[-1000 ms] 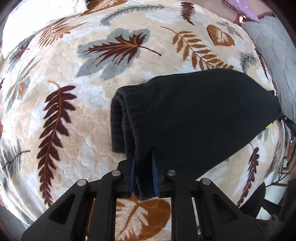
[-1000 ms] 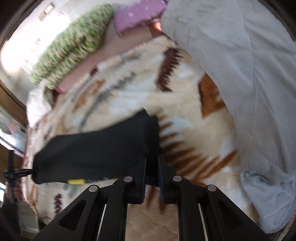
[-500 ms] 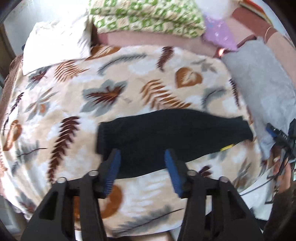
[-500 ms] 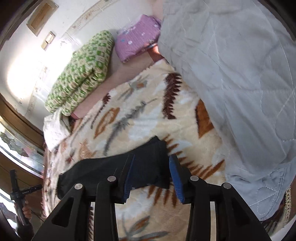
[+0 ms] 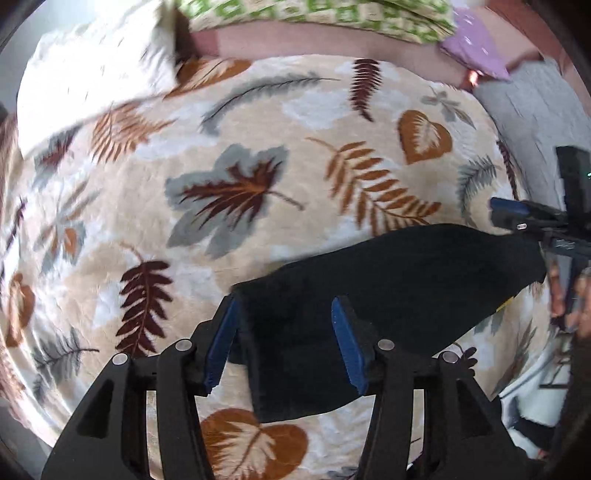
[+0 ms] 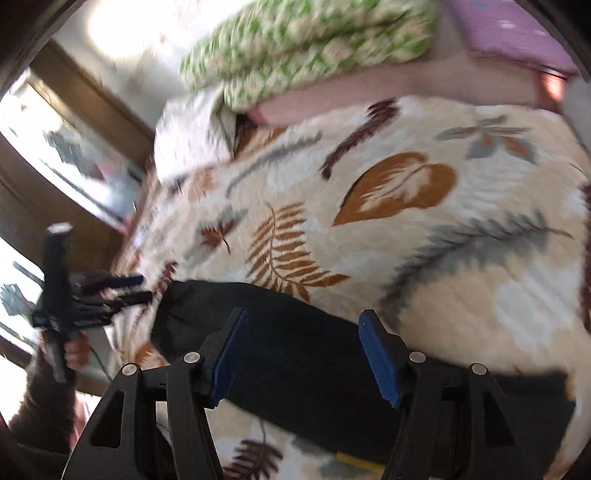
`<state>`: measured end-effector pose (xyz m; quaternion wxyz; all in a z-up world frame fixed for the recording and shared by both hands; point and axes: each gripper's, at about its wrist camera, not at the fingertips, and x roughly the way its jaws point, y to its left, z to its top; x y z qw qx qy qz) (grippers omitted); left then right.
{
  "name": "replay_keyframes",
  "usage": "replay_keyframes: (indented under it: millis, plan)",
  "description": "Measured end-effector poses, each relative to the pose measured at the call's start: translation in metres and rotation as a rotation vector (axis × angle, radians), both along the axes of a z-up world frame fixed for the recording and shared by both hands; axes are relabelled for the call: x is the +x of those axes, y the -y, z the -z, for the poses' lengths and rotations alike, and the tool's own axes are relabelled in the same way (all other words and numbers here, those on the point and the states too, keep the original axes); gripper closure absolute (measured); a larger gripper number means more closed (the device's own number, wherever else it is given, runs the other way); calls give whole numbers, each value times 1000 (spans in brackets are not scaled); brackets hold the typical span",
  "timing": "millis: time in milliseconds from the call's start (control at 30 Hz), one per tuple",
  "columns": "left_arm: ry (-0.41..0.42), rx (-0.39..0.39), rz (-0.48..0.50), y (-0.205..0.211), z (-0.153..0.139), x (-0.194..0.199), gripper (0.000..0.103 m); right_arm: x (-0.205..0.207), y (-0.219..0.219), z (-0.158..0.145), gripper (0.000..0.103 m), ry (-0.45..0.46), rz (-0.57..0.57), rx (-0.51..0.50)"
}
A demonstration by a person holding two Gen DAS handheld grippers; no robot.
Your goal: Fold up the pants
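The black pants [image 5: 406, 280] lie folded into a long strip on the leaf-patterned blanket [image 5: 258, 110]. My left gripper [image 5: 286, 343] hovers open above their left end, its blue pads clear of the cloth. My right gripper [image 6: 304, 358] hangs over the strip of pants [image 6: 288, 310] with its jaws opening and nothing pressed between them. The right gripper [image 5: 517, 218] also shows at the right edge of the left wrist view, near the pants' far end. The left gripper [image 6: 122, 288] shows at the left of the right wrist view, held by a hand [image 6: 74, 347].
A green-checked folded quilt [image 5: 314, 14], a white pillow [image 5: 92, 74] and a purple cushion [image 5: 476, 48] line the far side of the bed. A grey quilt [image 5: 535, 99] lies at the right. A wooden window frame [image 6: 74, 122] stands beyond the bed.
Both grippers were shut on the pants' ends; they have let go, opened and lifted off. The pants now lie flat on the blanket.
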<state>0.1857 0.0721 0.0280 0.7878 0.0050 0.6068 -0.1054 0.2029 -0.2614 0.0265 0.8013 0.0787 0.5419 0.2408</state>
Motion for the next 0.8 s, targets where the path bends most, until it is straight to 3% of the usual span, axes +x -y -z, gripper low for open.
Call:
replay_keyframes:
  millis: [200, 267, 367, 500, 567, 700, 733, 767, 800]
  plan:
    - [-114, -102, -20, -36, 30, 7, 52, 34, -60, 51, 40, -103, -161, -143]
    - [-127, -126, 2, -33, 37, 9, 52, 26, -78, 63, 39, -145, -254, -132]
    - [-124, -110, 47, -19, 43, 14, 52, 12, -93, 61, 39, -99, -337, -192]
    - [-133, -122, 77, -9, 49, 18, 50, 26, -80, 54, 39, -118, -269, -104]
    - [-149, -133, 71, -5, 56, 21, 40, 37, -68, 54, 41, -133, -208, -57]
    - [-145, -153, 26, 0, 67, 22, 42, 37, -77, 73, 56, -199, -247, -131]
    - [-127, -154, 5, -1, 66, 21, 53, 34, -81, 72, 63, -167, -262, -159]
    - [-109, -146, -9, -2, 65, 20, 63, 33, -83, 69, 80, -145, -269, -167]
    - [-97, -139, -19, -3, 64, 19, 66, 31, -86, 65, 87, -121, -275, -180]
